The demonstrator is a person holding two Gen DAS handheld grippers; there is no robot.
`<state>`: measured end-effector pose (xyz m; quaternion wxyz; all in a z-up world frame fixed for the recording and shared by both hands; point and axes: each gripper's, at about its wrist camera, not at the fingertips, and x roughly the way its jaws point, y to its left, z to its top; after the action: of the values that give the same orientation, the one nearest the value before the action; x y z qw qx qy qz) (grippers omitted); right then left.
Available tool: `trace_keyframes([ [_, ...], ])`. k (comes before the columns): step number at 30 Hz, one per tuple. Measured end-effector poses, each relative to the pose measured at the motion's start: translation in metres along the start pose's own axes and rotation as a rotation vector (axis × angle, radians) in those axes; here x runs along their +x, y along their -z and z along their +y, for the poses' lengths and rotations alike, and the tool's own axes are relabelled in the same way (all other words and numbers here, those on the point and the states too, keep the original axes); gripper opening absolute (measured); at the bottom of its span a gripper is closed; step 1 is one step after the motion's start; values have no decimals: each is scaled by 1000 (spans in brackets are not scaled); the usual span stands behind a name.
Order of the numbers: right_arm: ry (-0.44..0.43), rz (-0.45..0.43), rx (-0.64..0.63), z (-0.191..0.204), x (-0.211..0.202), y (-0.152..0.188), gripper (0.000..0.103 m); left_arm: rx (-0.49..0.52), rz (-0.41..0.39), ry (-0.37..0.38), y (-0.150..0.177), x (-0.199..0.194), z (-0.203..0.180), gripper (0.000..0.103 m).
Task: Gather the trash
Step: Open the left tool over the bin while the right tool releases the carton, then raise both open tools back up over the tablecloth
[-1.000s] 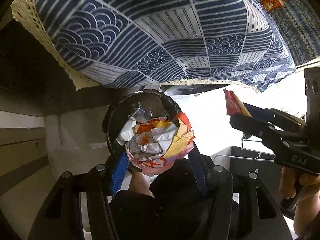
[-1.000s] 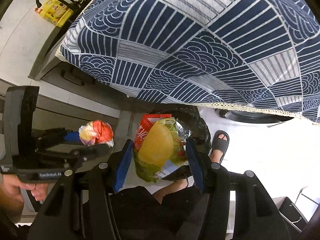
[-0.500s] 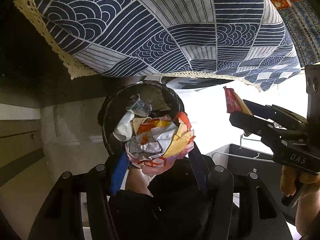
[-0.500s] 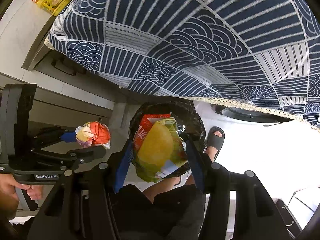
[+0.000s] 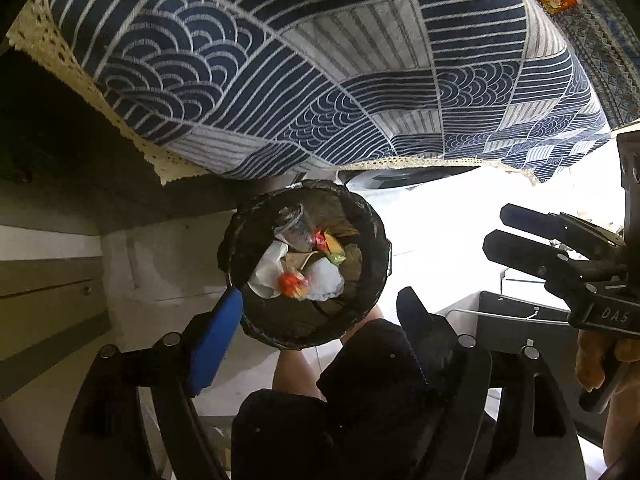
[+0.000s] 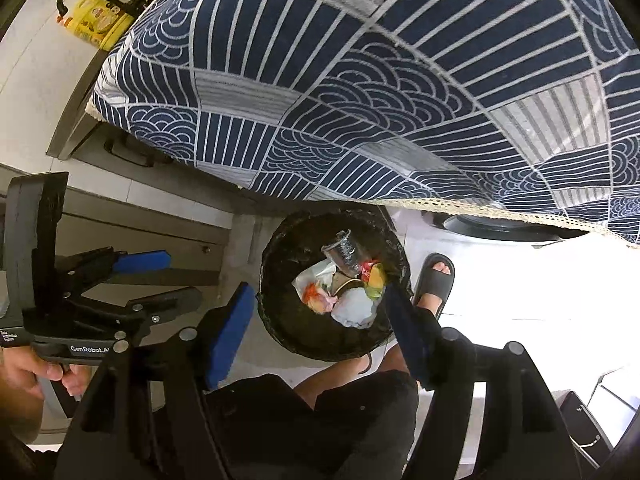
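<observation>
Directly below both grippers stands a round trash bin [image 5: 370,220] [image 6: 272,252] with a black liner. Inside lie a crumpled orange-and-white wrapper [image 5: 293,283] [image 6: 314,294], a yellow-green snack bag [image 5: 331,245] [image 6: 375,278], a clear plastic cup [image 5: 294,227] [image 6: 345,254] and white paper [image 5: 269,272]. My left gripper [image 5: 316,322] [image 6: 180,280] hovers over the bin, jaws opening, with nothing between them. Beside it, my right gripper [image 6: 320,320] [image 5: 500,229] is also opening and holds nothing.
A blue wave-patterned tablecloth [image 5: 320,80] [image 6: 400,100] overhangs the bin's far side. The person's dark-clad knee [image 5: 360,380] and sandalled foot [image 6: 434,280] are close to the bin. Grey cabinet drawers [image 6: 140,216] stand at the left, a yellow bottle [image 6: 96,24] farther back, a dark box [image 5: 520,320] at the right.
Both grippers' jaws have spread apart. The crumpled wrapper has left my left gripper and the snack bag my right gripper; both now lie in the bin.
</observation>
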<state>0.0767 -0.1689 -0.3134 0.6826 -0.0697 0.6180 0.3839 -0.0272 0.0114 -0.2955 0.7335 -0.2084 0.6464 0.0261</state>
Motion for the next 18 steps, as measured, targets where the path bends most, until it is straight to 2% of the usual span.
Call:
trace_keyframes([
  [10, 13, -55, 10, 0, -35, 1, 71, 38, -61, 4, -5, -34, -12, 77],
  [18, 31, -150, 15, 11, -76, -1, 75, 63, -126, 9, -7, -68, -22, 77],
])
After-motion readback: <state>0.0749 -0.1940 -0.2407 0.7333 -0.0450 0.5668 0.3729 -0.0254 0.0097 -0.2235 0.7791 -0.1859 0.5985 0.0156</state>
